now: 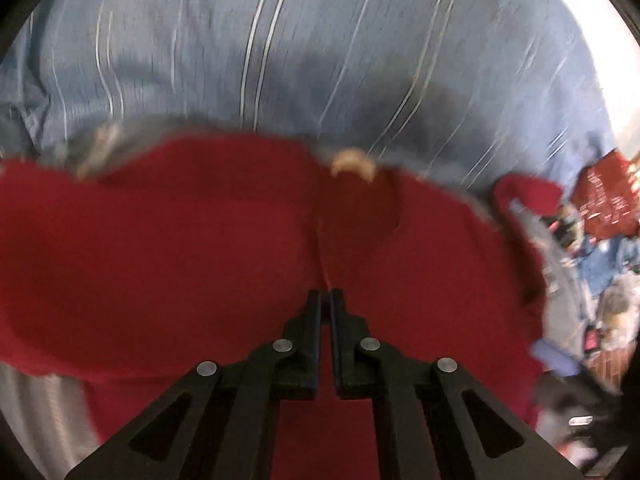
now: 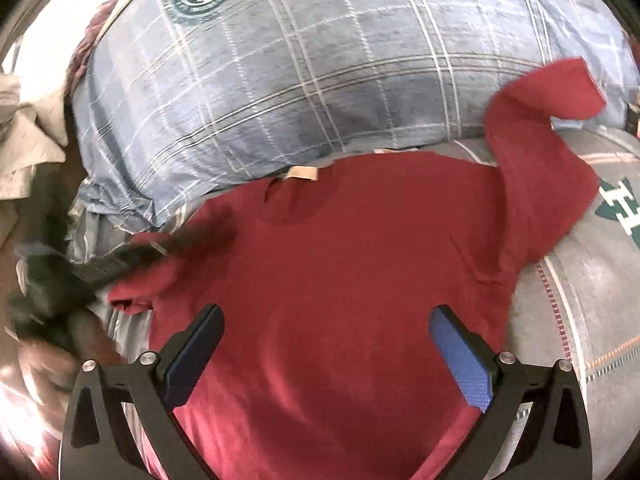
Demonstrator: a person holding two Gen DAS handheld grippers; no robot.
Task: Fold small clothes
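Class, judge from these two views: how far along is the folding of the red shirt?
Done: the red shirt lies spread on the bedding, its tan neck label at the far edge. In hand: the left gripper is shut over the cloth; whether it pinches fabric is unclear. The right gripper is open above the shirt. Left: one sleeve sticks out, and no finished fold shows.

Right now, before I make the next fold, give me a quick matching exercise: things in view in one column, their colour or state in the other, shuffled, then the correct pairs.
Column 1
1. left gripper
2. right gripper
3. shirt
4. pillow

Column 2
A. blue-grey plaid
B. jaws wide apart, nothing between the pads
C. dark red, spread flat with one sleeve lifted
D. jaws closed together over the red cloth

Pairs: 1-D, 2-B, 3-C, 4-A
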